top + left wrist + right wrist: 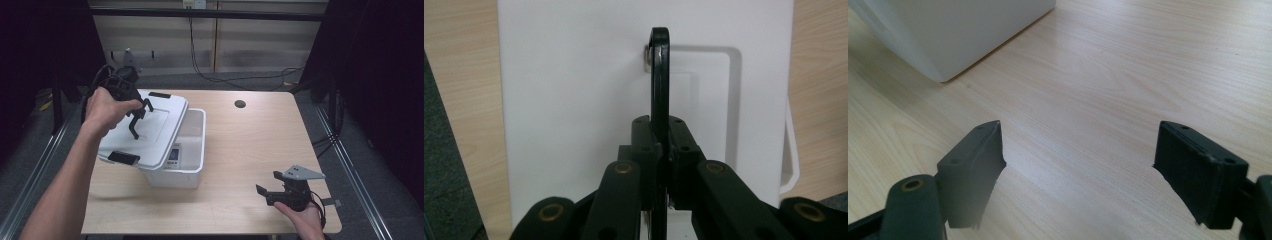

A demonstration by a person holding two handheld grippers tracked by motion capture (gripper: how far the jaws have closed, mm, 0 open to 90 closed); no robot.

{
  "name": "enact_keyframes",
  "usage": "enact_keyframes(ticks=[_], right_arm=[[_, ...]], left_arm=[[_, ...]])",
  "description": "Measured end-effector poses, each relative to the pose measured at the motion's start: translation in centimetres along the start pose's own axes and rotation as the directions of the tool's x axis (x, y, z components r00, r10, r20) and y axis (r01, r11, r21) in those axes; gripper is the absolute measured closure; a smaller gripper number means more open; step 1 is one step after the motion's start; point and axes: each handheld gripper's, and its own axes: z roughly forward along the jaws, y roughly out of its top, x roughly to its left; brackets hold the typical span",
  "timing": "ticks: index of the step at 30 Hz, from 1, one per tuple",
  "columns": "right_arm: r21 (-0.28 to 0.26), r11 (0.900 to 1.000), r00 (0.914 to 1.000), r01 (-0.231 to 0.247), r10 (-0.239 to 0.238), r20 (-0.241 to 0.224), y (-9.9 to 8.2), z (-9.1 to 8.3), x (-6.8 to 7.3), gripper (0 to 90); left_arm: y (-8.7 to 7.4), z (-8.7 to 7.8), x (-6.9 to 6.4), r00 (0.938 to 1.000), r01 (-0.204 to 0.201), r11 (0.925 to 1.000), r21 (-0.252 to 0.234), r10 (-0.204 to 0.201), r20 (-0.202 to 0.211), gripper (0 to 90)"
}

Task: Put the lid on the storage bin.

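So the landmark here is the white rectangular plastic storage bin [192, 150], which sits on the light wood-grain table [250, 150] toward its left half. Its flat white plastic lid [150, 132] with black clip latches isn't seated on the bin; it lies skewed over the bin's left side, hanging past the left rim, while the right part of the bin is open to the camera. One black latch [123, 158] shows at the lid's near edge and another [159, 95] at the far edge.

The left hand [102, 110] holds the left gripper [137, 117] right above the lid, just left of the bin's open part. In the left gripper view the jaws are pressed together on a thin black upright loop handle [659, 75] that stands out from the lid's top, beside a raised rectangular outline in the plastic. So that gripper is clamped on the handle.

The right gripper [270, 185] is well to the right of the bin, near the table's front right corner, held by the right hand [302, 212], with a grey three-cornered plate [302, 173] on top. Its jaws are spread wide with nothing between them; the right gripper view has bare wood under them and a corner of the bin at upper left.

Inside the bin there's something small with a printed label [174, 156] against the floor near the lid's edge, but it's too blurry to say what it is.

A dark round hole [240, 104] sits in the tabletop beyond the bin to the right.
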Motion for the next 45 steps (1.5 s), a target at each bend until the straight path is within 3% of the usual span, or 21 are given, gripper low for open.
enact_keyframes(ticks=[12,16,22,28,29,45], right_arm=[[-0.002,1.0000,1.0000,0.002,-0.002,-0.001,0.0,0.0,0.0,19.2],[-0.001,1.0000,1.0000,0.006,-0.006,-0.001,0.0,0.0,0.0,19.1],[-0.001,1.0000,1.0000,0.004,-0.004,0.002,0.0,0.0,0.0,18.9],[-0.003,1.0000,1.0000,0.008,-0.008,0.002,0.0,0.0,0.0,18.9],[-0.002,1.0000,1.0000,0.007,-0.007,0.002,0.0,0.0,0.0,18.8],[-0.001,1.0000,1.0000,0.005,-0.005,0.001,-0.1,0.0,0.0,18.8]], left_arm=[[0.6,1.9,-2.2,0.9987,0.051,0.9985,0.017,-0.051,0.004,84.9],[0.7,2.8,-3.2,0.9906,0.135,0.9908,0.013,-0.135,0.021,84.9],[0.9,3.8,-4.2,0.9834,0.177,0.9841,0.015,-0.178,0.037,84.8],[0.9,4.1,-4.4,0.9777,0.208,0.9780,0.013,-0.209,0.024,84.8],[0.9,4.3,-4.5,0.9742,0.225,0.9743,0.009,-0.225,0.016,84.8],[1.3,5.7,-4.8,0.9776,0.209,0.9771,0.037,-0.210,0.015,84.8]])
